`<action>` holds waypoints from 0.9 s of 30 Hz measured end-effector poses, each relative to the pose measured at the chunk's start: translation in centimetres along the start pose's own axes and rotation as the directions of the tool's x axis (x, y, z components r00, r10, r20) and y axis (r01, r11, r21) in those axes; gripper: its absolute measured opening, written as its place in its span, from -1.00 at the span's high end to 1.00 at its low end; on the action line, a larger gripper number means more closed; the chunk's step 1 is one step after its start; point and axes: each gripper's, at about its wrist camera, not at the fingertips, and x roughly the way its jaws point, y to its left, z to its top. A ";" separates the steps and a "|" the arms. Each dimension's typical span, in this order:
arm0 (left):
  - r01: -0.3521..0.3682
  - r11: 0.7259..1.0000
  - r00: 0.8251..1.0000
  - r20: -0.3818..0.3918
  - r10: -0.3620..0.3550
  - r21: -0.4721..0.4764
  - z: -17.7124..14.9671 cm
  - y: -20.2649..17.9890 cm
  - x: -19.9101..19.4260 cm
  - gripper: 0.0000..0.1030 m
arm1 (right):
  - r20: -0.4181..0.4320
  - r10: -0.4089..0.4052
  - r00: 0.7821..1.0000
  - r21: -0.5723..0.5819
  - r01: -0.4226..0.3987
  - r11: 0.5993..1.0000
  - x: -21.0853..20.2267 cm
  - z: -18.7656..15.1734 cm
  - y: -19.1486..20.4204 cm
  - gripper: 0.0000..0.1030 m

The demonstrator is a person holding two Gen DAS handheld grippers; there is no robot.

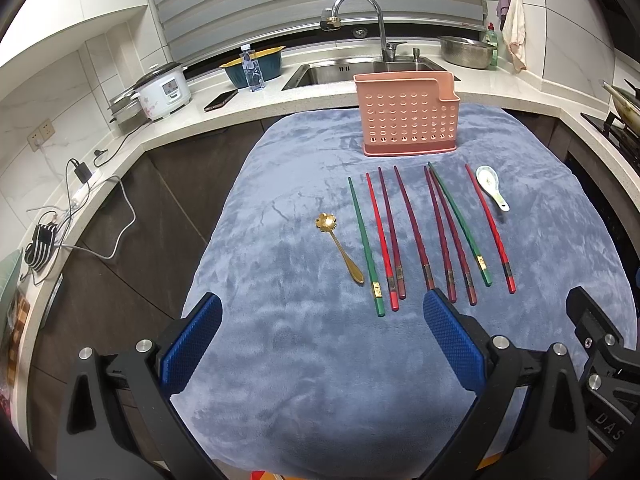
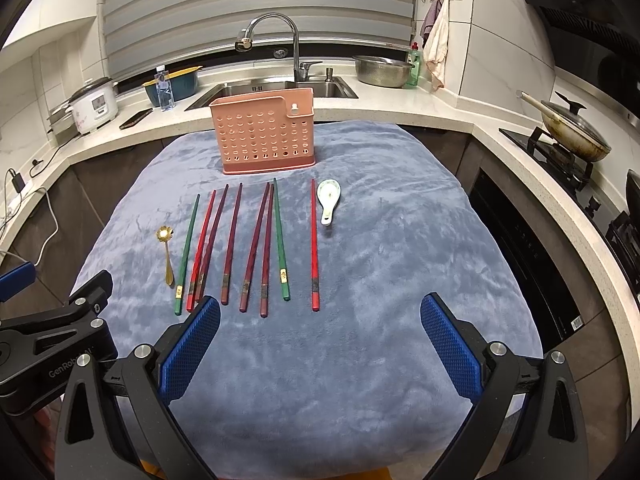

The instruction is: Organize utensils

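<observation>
Kitchen with sink counter behind; blue plush cloth [image 2: 360,360] covering the table. On it, left to right: gold flower-bowled metal spoon [image 2: 167,254]; row of eight slim lacquered chopsticks [image 2: 248,248], green, red and maroon, some touching; white ceramic soup spoon [image 2: 328,202]. Behind them: pink perforated plastic utensil holder [image 2: 266,138], apparently empty. Left gripper [image 1: 322,346] and right gripper [image 2: 320,346]: jaws spread, holding nothing. Risk: thin sticks may roll or cross when pinched

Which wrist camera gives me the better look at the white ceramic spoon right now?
The right wrist view: the white ceramic spoon lies nearer the picture's middle, bowl pattern facing the camera. In the left wrist view the spoon sits farther right, slanted, but still fully visible.
</observation>
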 end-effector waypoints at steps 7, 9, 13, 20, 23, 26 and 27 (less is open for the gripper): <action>-0.001 1.000 1.000 -0.001 0.001 0.000 0.0 0.0 0.0 -0.87 | -0.001 0.000 1.000 0.001 0.000 1.000 0.1 0.0 0.0 -0.87; 0.000 1.000 1.000 -0.002 0.000 0.000 0.0 0.0 0.0 -0.87 | -0.003 -0.001 1.000 0.002 0.001 1.000 0.3 -0.1 -0.1 -0.87; 0.001 1.000 1.000 -0.004 -0.001 0.000 0.0 -0.1 -0.1 -0.87 | -0.006 -0.001 1.000 0.003 0.001 1.000 0.6 -0.1 -0.1 -0.87; 0.000 1.000 1.000 -0.007 0.001 0.003 0.3 -0.6 0.4 -0.87 | -0.020 -0.004 1.000 0.009 0.004 1.000 1.0 0.0 -0.3 -0.87; 0.006 1.000 1.000 -0.007 -0.006 0.006 -0.4 -1.0 1.0 -0.87 | -0.022 -0.007 1.000 0.011 0.007 1.000 1.2 0.3 -0.3 -0.87; 0.007 1.000 1.000 -0.012 -0.007 0.007 -0.4 -1.0 1.3 -0.87 | -0.022 -0.006 1.000 0.011 0.006 1.000 1.2 0.3 -0.3 -0.87; 0.009 1.000 1.000 -0.015 -0.009 0.007 -0.4 -1.0 1.4 -0.87 | -0.023 -0.006 1.000 0.012 0.006 1.000 1.3 0.3 -0.4 -0.87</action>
